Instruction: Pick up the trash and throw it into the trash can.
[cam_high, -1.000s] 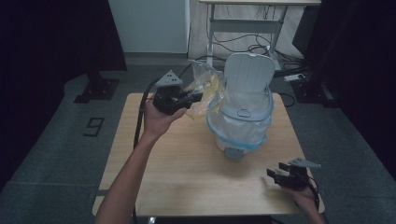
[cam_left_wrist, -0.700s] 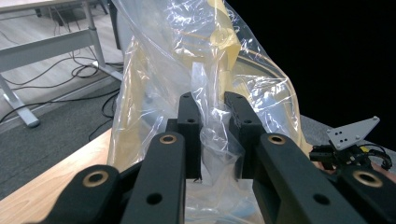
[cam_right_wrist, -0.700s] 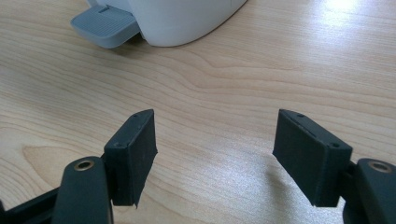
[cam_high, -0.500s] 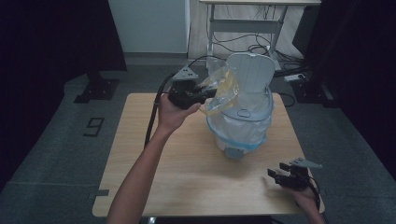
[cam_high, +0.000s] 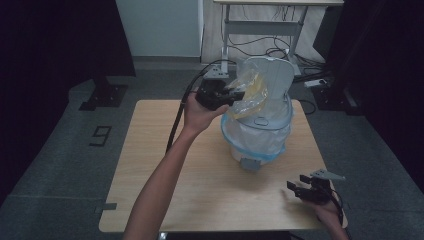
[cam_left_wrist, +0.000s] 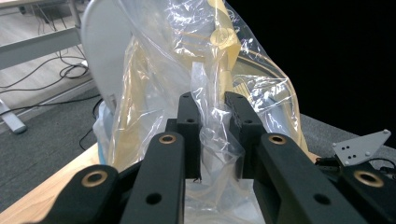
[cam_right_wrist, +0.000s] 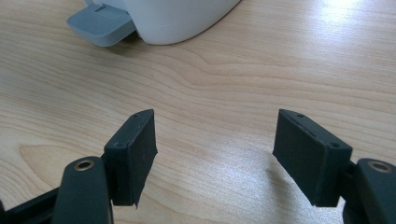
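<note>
Black two-jaw claws (cam_high: 239, 94) with brass-ringed pivots, grey three-cornered plates, trailing black cables.

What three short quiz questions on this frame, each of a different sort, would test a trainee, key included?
1. True or false: the left gripper is shut on the clear plastic bag.
2. The right gripper is: A) open above the bare table; B) shut on the bin's pedal; C) holding the bag.
3. What lines the white pedal bin?

Key: 1 true. 2 A. 3 A white liner with a blue edge, folded over the rim; the lid stands open.
</note>
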